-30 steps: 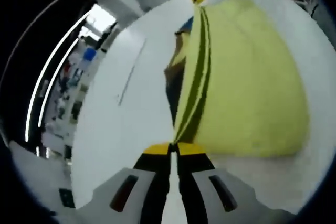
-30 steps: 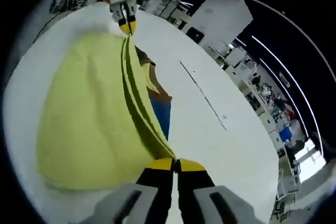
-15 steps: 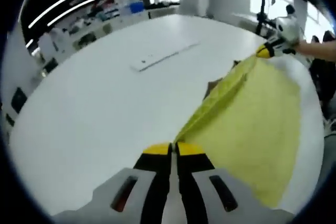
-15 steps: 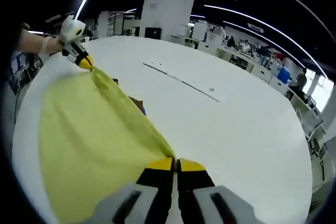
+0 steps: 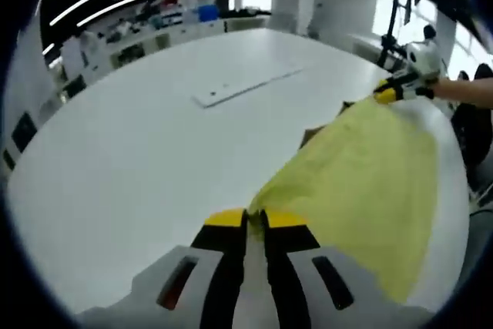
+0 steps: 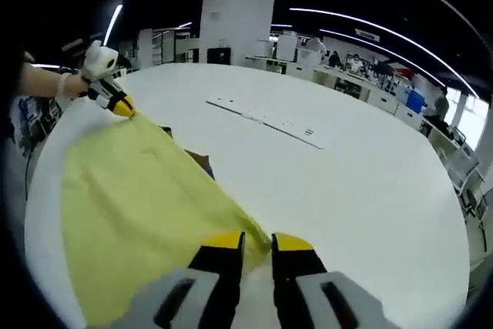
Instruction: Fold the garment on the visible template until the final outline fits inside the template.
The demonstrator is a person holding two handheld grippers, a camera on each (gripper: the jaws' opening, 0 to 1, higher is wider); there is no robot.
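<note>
White and broad, the desk (image 5: 139, 152) carries a pale yellow-green fabric garment (image 5: 370, 182) spread flat toward one edge, with a workshop of shelves and strip lights behind. Its long folded edge runs straight between the two grippers, which reads as a fold being laid down evenly. A sliver of brown and blue template (image 6: 202, 161) peeks out from under that edge, so the cloth largely covers it.

At one end, the left gripper (image 5: 255, 219) has its yellow-tipped fingers drawn close on the garment's corner. At the other end, the right gripper (image 6: 256, 243) shows a clear gap between its fingers, the cloth edge lying between them; it looks parted, probably letting go. A thin white strip (image 5: 245, 87) lies well apart, mid-desk.
</note>
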